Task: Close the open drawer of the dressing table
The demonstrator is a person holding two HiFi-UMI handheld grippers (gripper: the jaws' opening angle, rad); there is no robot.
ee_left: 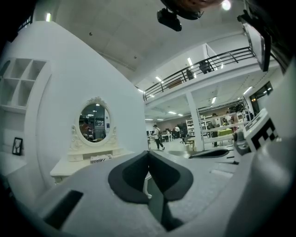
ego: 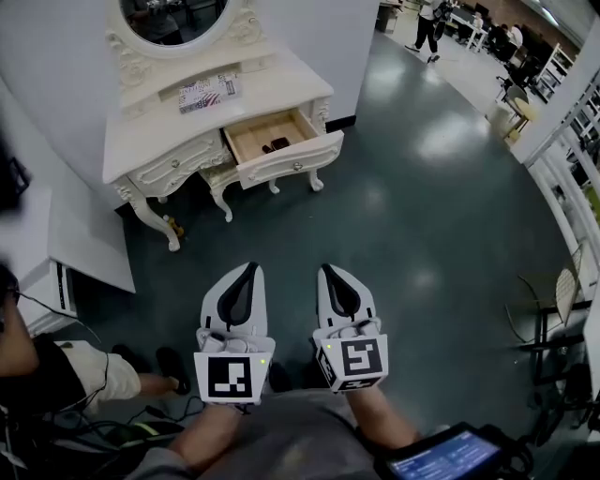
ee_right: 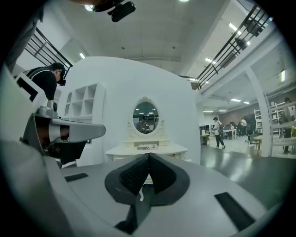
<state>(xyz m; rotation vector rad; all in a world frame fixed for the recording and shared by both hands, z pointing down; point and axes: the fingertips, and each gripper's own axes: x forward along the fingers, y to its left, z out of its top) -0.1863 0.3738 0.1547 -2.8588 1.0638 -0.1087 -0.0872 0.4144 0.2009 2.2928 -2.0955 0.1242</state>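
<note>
You haven't started: the wood-lined drawer (ego: 287, 161) of the cream carved dressing table (ego: 281, 86) stands pulled out, well ahead. Your left hand-held gripper (ego: 251, 269) and right hand-held gripper (ego: 326, 270) are closed, empty.

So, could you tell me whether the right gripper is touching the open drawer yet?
Apart. The head view shows floor between the right gripper and the drawer.

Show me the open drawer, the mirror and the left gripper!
open drawer (ego: 292, 161): head view, on its white front panel.
mirror (ego: 178, 19): head view, on the glass.
left gripper (ego: 250, 268): head view, at its closed fingertips.
</note>
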